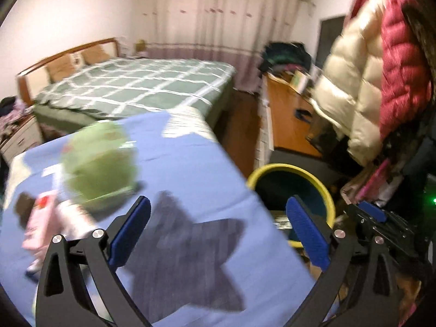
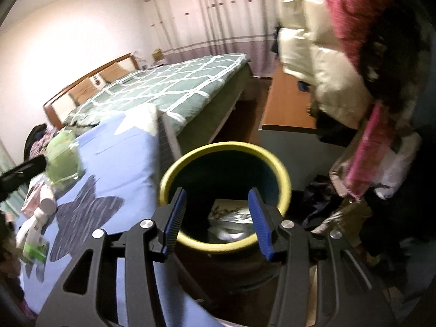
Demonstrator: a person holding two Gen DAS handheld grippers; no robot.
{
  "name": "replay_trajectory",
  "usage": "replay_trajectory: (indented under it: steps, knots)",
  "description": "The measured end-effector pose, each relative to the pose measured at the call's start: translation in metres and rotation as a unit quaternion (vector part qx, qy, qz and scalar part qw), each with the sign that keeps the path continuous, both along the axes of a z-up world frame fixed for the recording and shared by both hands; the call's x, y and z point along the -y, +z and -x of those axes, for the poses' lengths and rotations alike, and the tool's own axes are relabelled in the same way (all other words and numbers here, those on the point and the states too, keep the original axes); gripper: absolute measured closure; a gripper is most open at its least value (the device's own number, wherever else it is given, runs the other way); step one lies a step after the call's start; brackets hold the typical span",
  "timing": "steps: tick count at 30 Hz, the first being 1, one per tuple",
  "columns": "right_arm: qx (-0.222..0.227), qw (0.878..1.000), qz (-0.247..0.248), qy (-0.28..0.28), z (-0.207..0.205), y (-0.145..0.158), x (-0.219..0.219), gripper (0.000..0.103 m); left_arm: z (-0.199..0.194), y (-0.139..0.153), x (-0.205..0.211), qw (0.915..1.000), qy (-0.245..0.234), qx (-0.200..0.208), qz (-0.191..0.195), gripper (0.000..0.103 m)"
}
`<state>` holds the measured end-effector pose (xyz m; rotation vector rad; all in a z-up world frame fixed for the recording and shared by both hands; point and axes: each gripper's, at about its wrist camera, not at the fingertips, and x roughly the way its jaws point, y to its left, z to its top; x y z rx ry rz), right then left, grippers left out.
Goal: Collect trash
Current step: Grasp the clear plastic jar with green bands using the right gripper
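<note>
A round trash bin (image 2: 283, 174) with a yellow rim and dark inside stands upright in the middle of the right wrist view. Some crumpled paper trash (image 2: 231, 218) lies at its bottom. On the blue sheet at the left side of the frame sit a soft green bag (image 2: 64, 160), a white bottle (image 2: 35, 218) lying on its side, and a small green packet (image 2: 35, 250) near the lower left.
</note>
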<state>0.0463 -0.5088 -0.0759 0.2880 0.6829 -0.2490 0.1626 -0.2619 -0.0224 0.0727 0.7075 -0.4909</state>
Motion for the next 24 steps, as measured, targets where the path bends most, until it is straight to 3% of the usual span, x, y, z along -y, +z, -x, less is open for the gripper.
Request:
replay_trajectory:
  steps: [7,14,18,24]
  knots:
    - [-0.008,0.998,0.008,0.068,-0.023,-0.004,-0.066,0.057,0.027,0.012,-0.113,0.9946,0.1,0.026,0.005,0.005]
    - [-0.012,0.986,0.009,0.166,-0.044,-0.012,-0.155,0.057,0.049,0.005,-0.214,0.9779,0.207,0.031,0.003,0.005]
    - [-0.013,0.977,0.008,0.211,-0.049,-0.013,-0.198,0.057,0.057,-0.001,-0.254,0.9685,0.247,0.026,0.007,0.005]
    - [-0.007,0.962,0.01,0.274,-0.043,-0.009,-0.259,0.057,0.07,-0.002,-0.281,0.9602,0.277,0.038,0.011,0.005]
